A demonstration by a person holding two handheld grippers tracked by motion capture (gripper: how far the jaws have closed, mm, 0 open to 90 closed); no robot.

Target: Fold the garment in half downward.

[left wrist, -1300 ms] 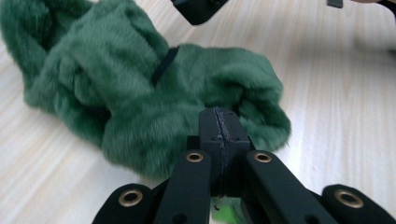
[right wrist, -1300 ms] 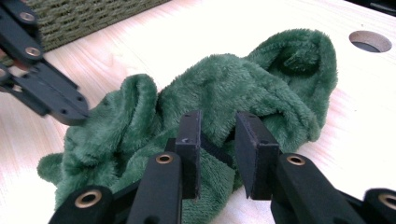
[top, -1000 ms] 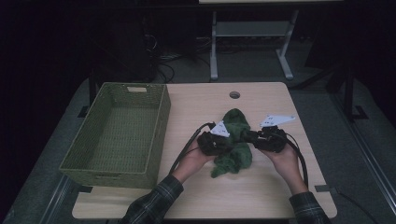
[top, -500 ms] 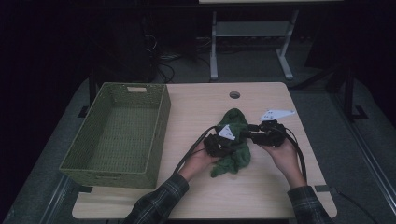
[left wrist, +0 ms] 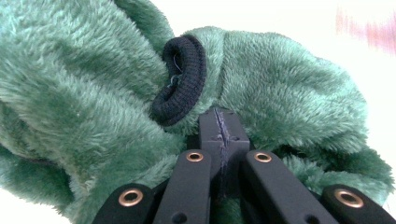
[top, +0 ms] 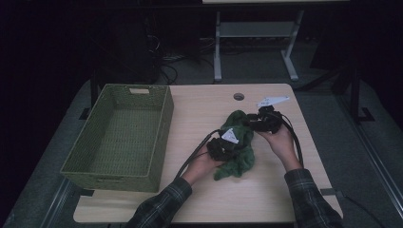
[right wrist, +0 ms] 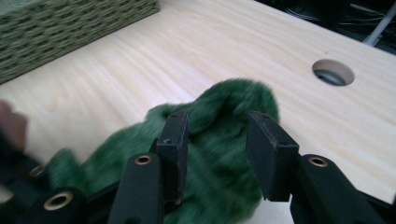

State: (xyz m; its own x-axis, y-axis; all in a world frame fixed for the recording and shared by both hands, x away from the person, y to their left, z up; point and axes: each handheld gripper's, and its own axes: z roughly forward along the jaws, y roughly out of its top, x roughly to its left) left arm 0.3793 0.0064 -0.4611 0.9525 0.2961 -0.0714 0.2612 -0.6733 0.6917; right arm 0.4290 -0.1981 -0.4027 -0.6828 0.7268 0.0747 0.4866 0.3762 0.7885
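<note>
Over at the far left of the high view, a green woven basket [top: 119, 133] is sitting on the pale wooden tabletop [top: 199, 114], its long side running away from the person; a corner of it is also showing in the right gripper view [right wrist: 70, 28]. Moving right, the person's left hand is resting near the middle of the tabletop and holding the left gripper [top: 223, 148], with black cables trailing back toward the plaid sleeve [top: 161, 209]. That gripper is pinching a fuzzy green garment [top: 240, 142]: in the left gripper view the jaws are standing fully closed, pressed together with the green pile [left wrist: 289, 93] bunched around their tips, just below a dark ribbed cuff [left wrist: 180, 79] that is curling out of the fabric. The garment itself is lying crumpled on the tabletop between the two hands, right of the basket and apart from it.

Further right, the right gripper [top: 263, 122] is hovering at the garment's upper end, a white plate standing above it. In the right gripper view [right wrist: 217, 140] its jaws are standing partly apart, having just been opening, with the green fleece [right wrist: 224, 121] lying between and beneath them and the pads not pressing on it. Beyond it, a round cable hole [right wrist: 332, 72] is sitting in the tabletop.
</note>
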